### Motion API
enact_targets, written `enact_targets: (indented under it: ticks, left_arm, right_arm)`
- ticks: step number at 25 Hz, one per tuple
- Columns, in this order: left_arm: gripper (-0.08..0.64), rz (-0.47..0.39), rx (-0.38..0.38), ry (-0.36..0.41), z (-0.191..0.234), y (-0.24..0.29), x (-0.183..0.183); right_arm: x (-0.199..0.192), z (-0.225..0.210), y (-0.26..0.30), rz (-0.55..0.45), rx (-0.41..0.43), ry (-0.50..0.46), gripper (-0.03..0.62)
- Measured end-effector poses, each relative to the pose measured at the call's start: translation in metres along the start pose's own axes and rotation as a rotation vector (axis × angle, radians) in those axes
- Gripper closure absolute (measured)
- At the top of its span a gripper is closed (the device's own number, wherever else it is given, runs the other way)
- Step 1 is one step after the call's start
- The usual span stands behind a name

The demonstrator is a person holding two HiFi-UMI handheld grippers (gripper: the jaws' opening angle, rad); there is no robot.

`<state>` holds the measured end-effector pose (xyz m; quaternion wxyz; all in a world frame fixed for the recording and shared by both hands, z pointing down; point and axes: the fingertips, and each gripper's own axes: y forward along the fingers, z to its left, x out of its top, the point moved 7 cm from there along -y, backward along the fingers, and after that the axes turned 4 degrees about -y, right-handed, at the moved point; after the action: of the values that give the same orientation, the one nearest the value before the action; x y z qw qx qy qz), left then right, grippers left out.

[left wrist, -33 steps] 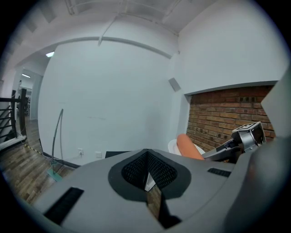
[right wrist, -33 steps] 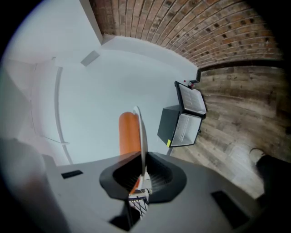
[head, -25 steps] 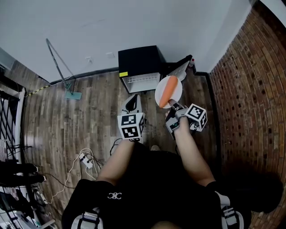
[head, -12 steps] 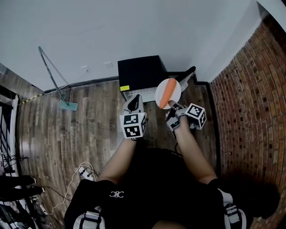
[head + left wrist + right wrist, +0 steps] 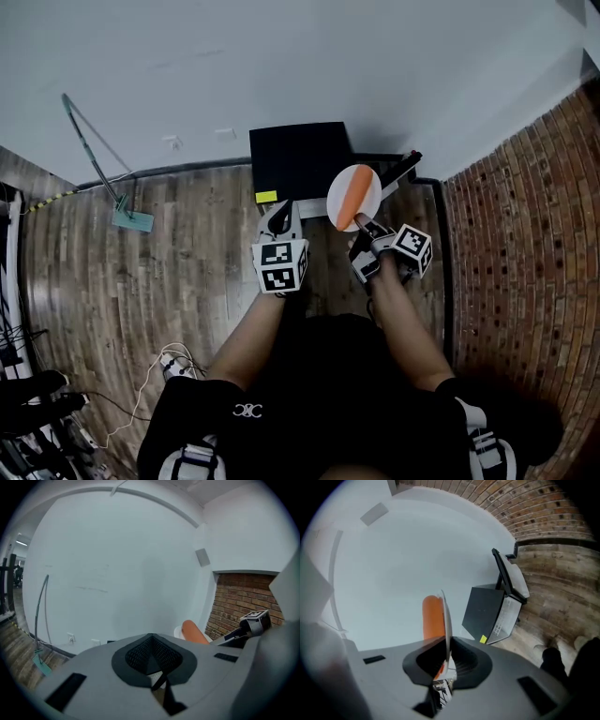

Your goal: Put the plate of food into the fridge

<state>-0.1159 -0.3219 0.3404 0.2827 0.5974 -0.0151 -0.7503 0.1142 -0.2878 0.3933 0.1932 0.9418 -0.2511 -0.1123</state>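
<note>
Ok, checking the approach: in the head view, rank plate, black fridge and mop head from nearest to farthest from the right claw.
1. Plate, held in the right claw.
2. Fridge, just beyond, by the wall.
3. Mop head, far left on the floor.

white-walled corner room with plank floor and a brick side wall

a plain white wall (image 5: 281, 56) meets a floor (image 5: 141, 281) of worn brown wooden planks along a dark baseboard (image 5: 178, 169); a red brick wall (image 5: 525, 253) closes the right side. a long-handled mop (image 5: 94, 155) leans on the white wall, its teal head on the floor, with wall sockets (image 5: 171, 142) near it. a power strip (image 5: 173, 367) with pale cables lies on the planks at lower left. light is even and soft.
</note>
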Motion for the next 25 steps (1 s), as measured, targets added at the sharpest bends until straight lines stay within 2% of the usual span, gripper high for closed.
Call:
enact_targets:
  ticks: [4,8,14,17,21,25]
  left_arm:
    - [0.563,0.035,0.023,-0.038,0.008,0.011,-0.029]
    - [0.563,0.039,0.04,-0.068,0.015,0.031,-0.084]
    - [0.563,0.019,0.075,-0.087,0.051,0.078,-0.207]
    - [0.563,-0.016,0.091,-0.087,0.077,0.11,-0.262]
    - [0.563,-0.096,0.104,-0.073,0.108,0.146,-0.315]
    - [0.563,-0.148,0.135,-0.05,0.127,0.169,-0.349]
  right_arm:
    - [-0.003,-0.025,0.011,0.058,0.006,-0.027,0.554]
    - [-0.003,-0.077,0.034,0.146,0.055,-0.101,0.558]
    - [-0.028,-0.196,0.081,0.223,0.064,-0.117,0.558]
    - [-0.038,-0.264,0.112,0.264,0.063,-0.127,0.562]
    - [-0.047,-0.348,0.161,0.306,0.099,-0.142,0.563]
    - [-0.048,-0.411,0.216,0.3,0.069,-0.111,0.561]
